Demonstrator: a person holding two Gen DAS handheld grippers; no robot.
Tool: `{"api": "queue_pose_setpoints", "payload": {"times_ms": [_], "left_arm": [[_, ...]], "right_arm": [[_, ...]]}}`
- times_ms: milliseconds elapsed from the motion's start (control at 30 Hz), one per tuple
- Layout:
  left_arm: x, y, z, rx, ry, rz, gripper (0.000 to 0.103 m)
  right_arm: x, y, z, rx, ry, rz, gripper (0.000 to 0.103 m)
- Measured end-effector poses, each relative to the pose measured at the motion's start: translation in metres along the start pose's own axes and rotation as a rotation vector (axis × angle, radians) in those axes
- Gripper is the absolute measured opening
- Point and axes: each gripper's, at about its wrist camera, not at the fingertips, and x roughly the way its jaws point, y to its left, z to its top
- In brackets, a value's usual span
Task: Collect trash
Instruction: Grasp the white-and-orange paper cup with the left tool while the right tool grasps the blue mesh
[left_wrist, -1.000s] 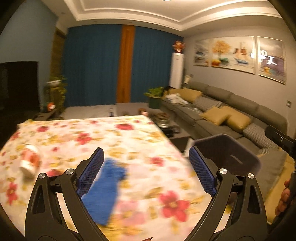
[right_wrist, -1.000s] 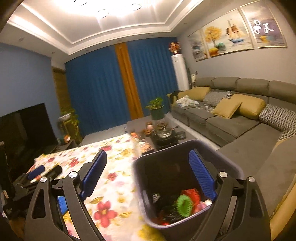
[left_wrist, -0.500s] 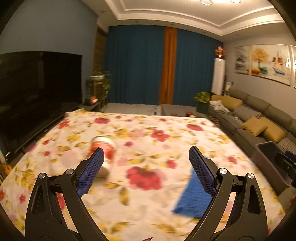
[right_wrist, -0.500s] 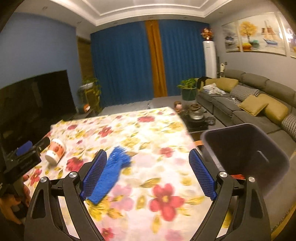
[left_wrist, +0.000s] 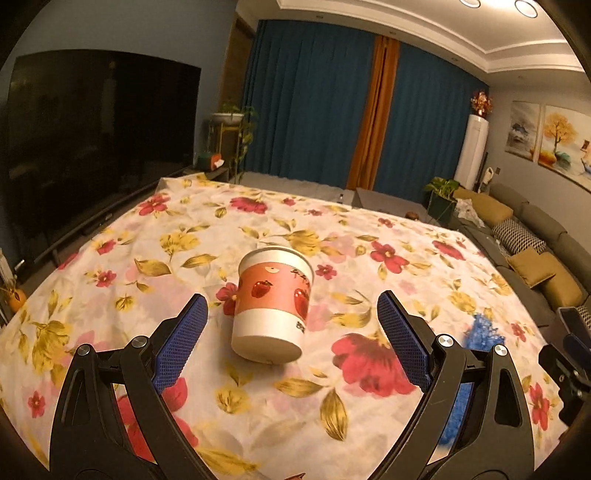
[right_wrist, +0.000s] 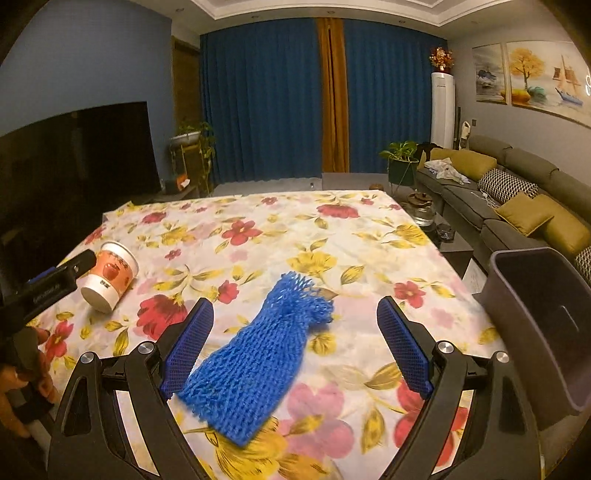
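Observation:
A paper cup (left_wrist: 272, 303) with a pink apple band lies on its side on the flowered tablecloth (left_wrist: 207, 236), its base toward me. My left gripper (left_wrist: 291, 332) stands open just in front of it, the cup centred between the blue pads without touching. A blue foam net sleeve (right_wrist: 258, 354) lies flat on the cloth; my right gripper (right_wrist: 293, 339) is open above its near end, pads apart from it. The same cup (right_wrist: 109, 275) shows at the left of the right wrist view, the blue net (left_wrist: 480, 332) at the right of the left wrist view.
A dark plastic bin (right_wrist: 543, 325) stands off the table's right edge beside a grey sofa (right_wrist: 517, 199) with yellow cushions. A large dark TV (left_wrist: 92, 147) lines the left side. A low tea table (right_wrist: 428, 218) sits beyond the far right corner. A hand (right_wrist: 22, 373) holds the left gripper.
Both views have swung left from the bin toward the table. The cup now sits centred and close before the left gripper; the blue net now lies between the right gripper's fingers.

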Motion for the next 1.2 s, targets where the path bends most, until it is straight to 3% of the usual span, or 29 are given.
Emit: {"api": "queue_pose_setpoints", "payload": {"times_ms": [300, 500, 600, 667, 833, 1200], "left_arm": [[0.036, 0.007, 0.001, -0.006, 0.097, -0.015, 0.090], [0.049, 0.014, -0.001, -0.041, 0.167, -0.068, 0.072], [0.053, 0.016, -0.003, -0.057, 0.189, -0.093, 0.056], [0.054, 0.018, -0.004, -0.067, 0.196, -0.108, 0.054], [0.048, 0.018, -0.004, -0.066, 0.172, -0.131, 0.053], [-0.022, 0.008, 0.014, -0.052, -0.007, -0.188, 0.053]], "right_arm": [[0.020, 0.007, -0.001, -0.010, 0.048, 0.005, 0.087], [0.033, 0.010, -0.004, -0.014, 0.085, 0.001, 0.087], [0.039, 0.011, -0.007, -0.021, 0.108, -0.002, 0.087], [0.043, 0.012, -0.009, -0.024, 0.123, -0.002, 0.087], [0.054, 0.012, -0.011, -0.019, 0.177, 0.009, 0.087], [0.082, 0.006, -0.017, 0.009, 0.328, 0.026, 0.077]]}}
